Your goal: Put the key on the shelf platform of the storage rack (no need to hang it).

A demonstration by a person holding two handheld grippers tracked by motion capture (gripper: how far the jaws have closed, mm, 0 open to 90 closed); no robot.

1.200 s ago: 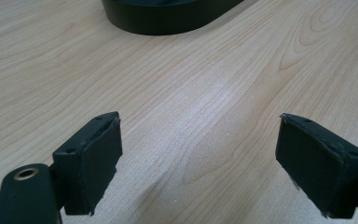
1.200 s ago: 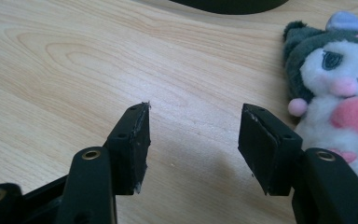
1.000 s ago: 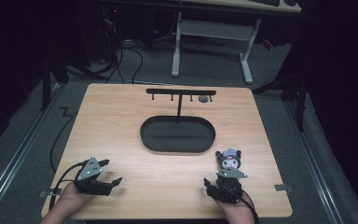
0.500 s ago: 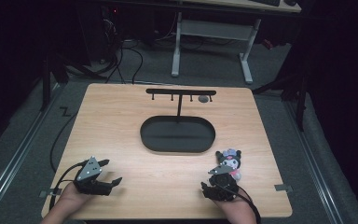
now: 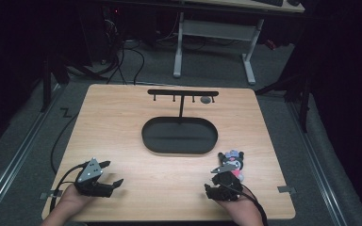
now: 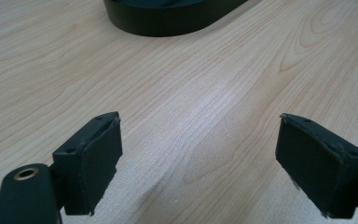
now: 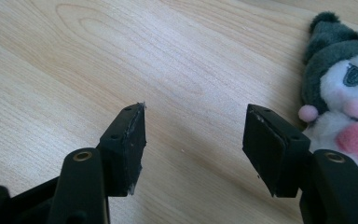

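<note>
A small plush toy (image 5: 234,161) in a dark hood with a white face and pink body lies on the wooden table (image 5: 122,122) near its front right. My right gripper (image 5: 220,175) sits just left of it, its jaws having just been opening, with bare wood between them. In the right gripper view the plush toy (image 7: 349,93) rests beside the right finger (image 7: 272,144), outside the open right gripper (image 7: 193,135). My left gripper (image 5: 112,173) rests at the front left, wide open over bare table, as the left gripper (image 6: 198,154) shows in its own view.
A black oval tray (image 5: 146,136) lies mid-table; its wall (image 6: 168,21) shows ahead of the left jaws. Behind it stands a black T-shaped rack (image 5: 183,93) with small hooks and a grey item (image 5: 206,100). A table frame and cables sit on the floor beyond.
The right gripper has edged slightly forward beside the plush toy and its jaws stand a little wider. The left gripper and the plush toy have stayed put.
</note>
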